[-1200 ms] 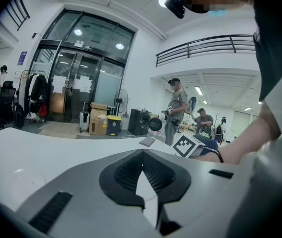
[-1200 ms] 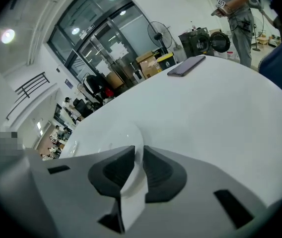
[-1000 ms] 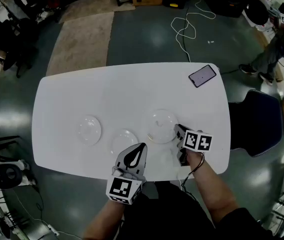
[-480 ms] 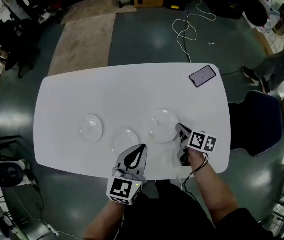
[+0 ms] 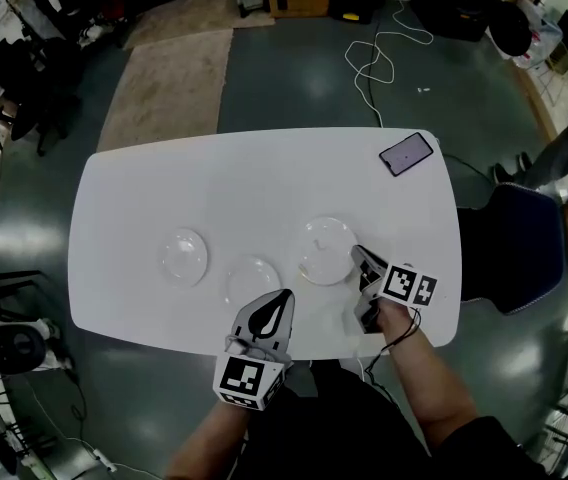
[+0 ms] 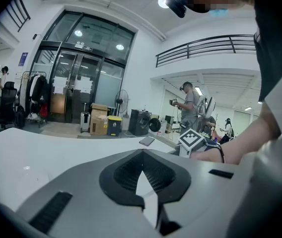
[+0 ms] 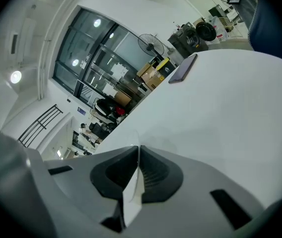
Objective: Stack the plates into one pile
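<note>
Three clear plates lie on the white table [image 5: 164, 178]: a left one [image 5: 182, 257], a middle one [image 5: 251, 278] and a right one [image 5: 324, 251]. My right gripper [image 5: 356, 253] is at the right plate's near-right rim. Its jaws have just been closing and now pinch that thin clear rim, which shows faintly at the tips in the right gripper view [image 7: 137, 148]. My left gripper [image 5: 284, 294] hovers just in front of the middle plate, shut with nothing between its jaws [image 6: 142, 152].
A dark phone [image 5: 406, 153] lies at the table's far right corner. A blue chair [image 5: 512, 248] stands against the table's right side. A white cable [image 5: 374, 48] snakes over the floor beyond the table, with boxes and people further off.
The right gripper's jaws have closed onto the right plate's rim and the hand has lifted a little. The left gripper has not moved.
</note>
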Demonstrator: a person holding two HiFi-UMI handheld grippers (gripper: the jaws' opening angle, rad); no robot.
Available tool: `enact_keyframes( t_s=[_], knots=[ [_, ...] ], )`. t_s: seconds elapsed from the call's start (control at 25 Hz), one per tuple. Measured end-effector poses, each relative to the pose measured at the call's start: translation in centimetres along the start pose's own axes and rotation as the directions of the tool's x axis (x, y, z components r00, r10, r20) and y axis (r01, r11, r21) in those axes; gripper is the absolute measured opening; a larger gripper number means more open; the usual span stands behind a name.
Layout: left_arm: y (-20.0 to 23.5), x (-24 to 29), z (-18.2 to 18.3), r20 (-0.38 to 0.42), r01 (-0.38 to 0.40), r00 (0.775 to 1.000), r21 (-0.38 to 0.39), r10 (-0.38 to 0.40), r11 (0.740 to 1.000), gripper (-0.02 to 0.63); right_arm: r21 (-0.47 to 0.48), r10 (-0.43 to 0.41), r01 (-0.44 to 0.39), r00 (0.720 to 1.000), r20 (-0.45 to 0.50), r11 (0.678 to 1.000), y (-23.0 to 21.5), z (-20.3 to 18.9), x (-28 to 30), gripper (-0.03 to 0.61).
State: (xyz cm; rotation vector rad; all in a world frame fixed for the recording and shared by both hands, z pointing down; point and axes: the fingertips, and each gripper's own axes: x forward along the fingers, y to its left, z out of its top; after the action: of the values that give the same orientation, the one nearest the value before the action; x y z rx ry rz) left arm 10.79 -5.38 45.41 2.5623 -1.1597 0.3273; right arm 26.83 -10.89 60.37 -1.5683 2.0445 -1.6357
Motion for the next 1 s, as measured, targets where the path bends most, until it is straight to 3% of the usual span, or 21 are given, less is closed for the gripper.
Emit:
enact_keyframes(
  t_s=[0.76, 1.0],
  knots=[
    [2.2, -1.6, -1.4, 0.001, -0.015, 1.000, -0.006, 0.015, 1.000, 0.017, 0.035, 0.045, -0.047, 0.997, 0.057, 0.998, 2.1, 0.4, -0.2, 0.026],
    [3.0, -2.4, -1.9, -0.011, -0.029, 1.000, -0.042, 0.028, 0.999, 0.017, 0.035, 0.050, -0.053, 0.996, 0.074, 0.998, 3.0, 0.3, -0.1, 0.026]
  ],
)
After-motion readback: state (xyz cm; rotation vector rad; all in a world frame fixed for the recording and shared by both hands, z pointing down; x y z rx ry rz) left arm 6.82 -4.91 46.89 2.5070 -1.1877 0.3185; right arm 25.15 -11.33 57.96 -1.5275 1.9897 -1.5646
